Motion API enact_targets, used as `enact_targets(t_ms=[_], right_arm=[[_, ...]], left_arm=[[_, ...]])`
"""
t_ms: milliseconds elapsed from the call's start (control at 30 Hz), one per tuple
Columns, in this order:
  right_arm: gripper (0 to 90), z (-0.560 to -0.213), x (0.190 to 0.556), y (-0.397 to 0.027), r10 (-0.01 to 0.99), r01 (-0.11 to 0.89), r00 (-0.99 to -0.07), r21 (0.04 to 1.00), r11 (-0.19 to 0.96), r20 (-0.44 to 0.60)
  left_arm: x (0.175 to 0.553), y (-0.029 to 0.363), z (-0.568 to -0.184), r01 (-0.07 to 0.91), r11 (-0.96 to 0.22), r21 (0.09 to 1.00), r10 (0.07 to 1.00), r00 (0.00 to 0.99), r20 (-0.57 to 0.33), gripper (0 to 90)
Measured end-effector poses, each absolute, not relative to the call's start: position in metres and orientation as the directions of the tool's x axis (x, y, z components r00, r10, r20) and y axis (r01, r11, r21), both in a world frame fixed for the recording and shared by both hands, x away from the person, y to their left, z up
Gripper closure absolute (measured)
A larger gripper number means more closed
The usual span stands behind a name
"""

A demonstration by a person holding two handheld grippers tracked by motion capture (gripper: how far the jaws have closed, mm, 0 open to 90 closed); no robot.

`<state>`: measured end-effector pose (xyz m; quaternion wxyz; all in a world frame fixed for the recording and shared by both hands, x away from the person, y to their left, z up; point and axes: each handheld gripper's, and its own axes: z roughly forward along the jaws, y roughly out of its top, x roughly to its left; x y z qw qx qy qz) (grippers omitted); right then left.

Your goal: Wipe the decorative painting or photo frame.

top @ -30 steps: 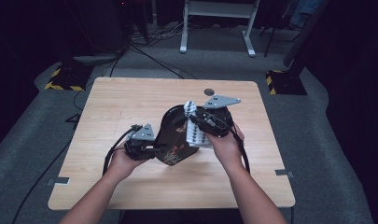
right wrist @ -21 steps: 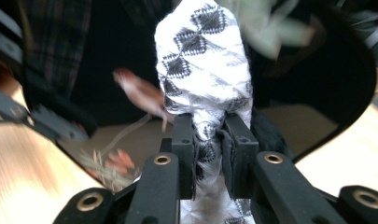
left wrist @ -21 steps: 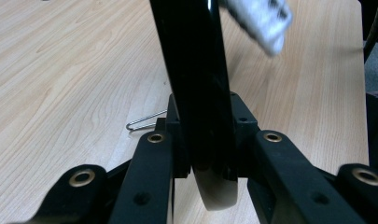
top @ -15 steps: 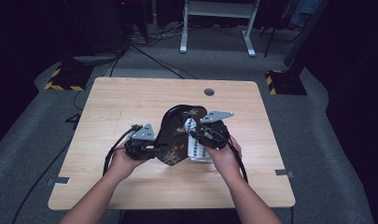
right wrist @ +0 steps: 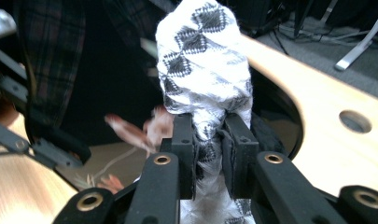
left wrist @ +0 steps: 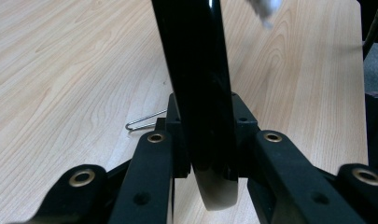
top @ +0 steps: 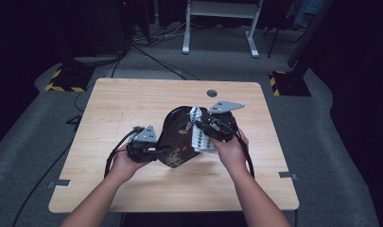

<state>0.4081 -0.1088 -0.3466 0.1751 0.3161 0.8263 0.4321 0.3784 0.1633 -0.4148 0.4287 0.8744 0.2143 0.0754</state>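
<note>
In the high view, a pale wooden desk [top: 132, 109] filled the middle of the frame, with dark grey floor around it and a white metal stand [top: 221, 19] at the top centre. A round hole [top: 212, 93] sat in the desk top near its far edge. At the centre of the desk a glossy black tray [top: 179, 135] with a painted pattern was tipped up off the wood. The left claw [top: 153, 152] gripped the tray's lower left edge, held by the person's left hand [top: 125, 163]. The right claw [top: 201, 127], just right of centre in the right hand [top: 229, 149], pressed a white cloth [top: 198, 137] with a dark pattern against the tray's right side.

In the left gripper view, the tray's black rim [left wrist: 200, 84] rose from the bottom centre to the top of the frame. The left claw [left wrist: 209, 158] was clamped narrow on that rim, its two black pads tight against either face. A thin bent wire [left wrist: 144, 121] lay on the desk [left wrist: 60, 70] left of the claw, in the middle left of the frame.

In the right gripper view, the white cloth [right wrist: 203, 70] stood bunched up through the centre of the frame. The right claw [right wrist: 210, 154] pinched it narrow at the lower centre. The tray [right wrist: 275, 107] lay dark behind the cloth, and the desk [right wrist: 326, 121], with its hole [right wrist: 354, 121], ran down the right side.
</note>
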Motion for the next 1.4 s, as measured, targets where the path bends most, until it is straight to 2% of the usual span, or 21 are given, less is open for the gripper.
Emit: enact_targets(t_ms=[267,700,1133,1267,1400], right_arm=[[77.4,-0.378,0.405,-0.109,0.671,0.419,-0.742,0.789,0.449,0.012],[77.3,-0.33,0.412,-0.115,0.689,0.364,-0.724,0.834,0.415,-0.027],[77.2,-0.379,0.407,-0.114,0.678,0.432,-0.735,0.782,0.449,0.016],[77.2,-0.371,0.407,-0.114,0.677,0.423,-0.736,0.79,0.444,0.014],[77.2,-0.344,0.412,-0.118,0.688,0.389,-0.726,0.821,0.417,-0.005]], left_arm=[[0.378,0.163,-0.415,0.31,-0.54,0.783,0.439,0.897,-0.052,76.4],[0.378,0.162,-0.415,0.307,-0.54,0.784,0.438,0.898,-0.05,76.5],[0.378,0.162,-0.415,0.306,-0.538,0.785,0.437,0.898,-0.051,76.4],[0.378,0.162,-0.415,0.305,-0.538,0.786,0.435,0.899,-0.05,76.6],[0.378,0.162,-0.415,0.306,-0.538,0.786,0.437,0.898,-0.051,76.5]])
